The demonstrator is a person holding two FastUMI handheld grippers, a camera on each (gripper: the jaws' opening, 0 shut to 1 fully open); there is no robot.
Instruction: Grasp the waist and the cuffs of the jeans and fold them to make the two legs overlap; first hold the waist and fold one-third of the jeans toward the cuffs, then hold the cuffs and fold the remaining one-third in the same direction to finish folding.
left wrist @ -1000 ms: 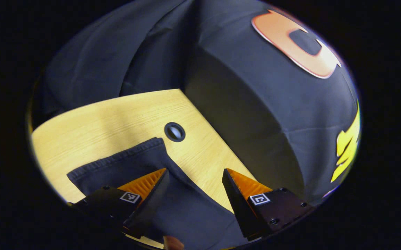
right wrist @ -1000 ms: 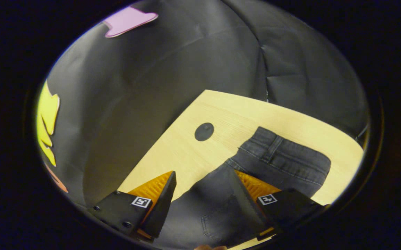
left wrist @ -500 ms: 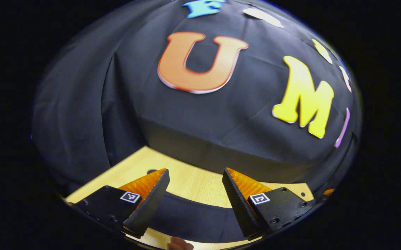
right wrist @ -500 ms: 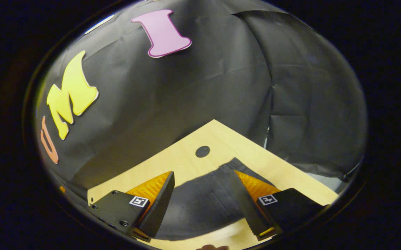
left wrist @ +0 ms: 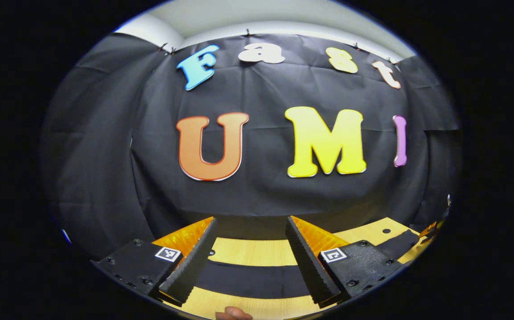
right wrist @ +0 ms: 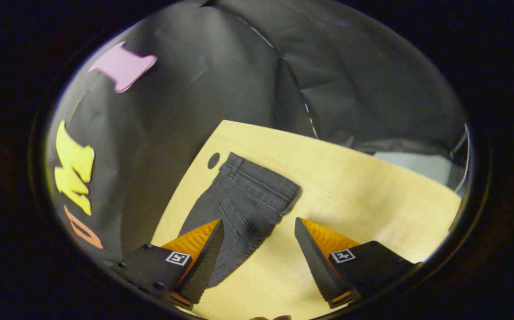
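Above the jeans (right wrist: 243, 200), both tongs (left wrist: 250, 255) (right wrist: 259, 258) wide apart, empty.

No readable text; coded square tags on hand-held gripper fingers (left wrist: 168, 254).

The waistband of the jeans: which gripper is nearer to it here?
Right, judging by its view. The right gripper hangs open with the waistband just ahead of its fingertips. The left gripper, also open, sits over a dark band of jeans; no waistband seen there.
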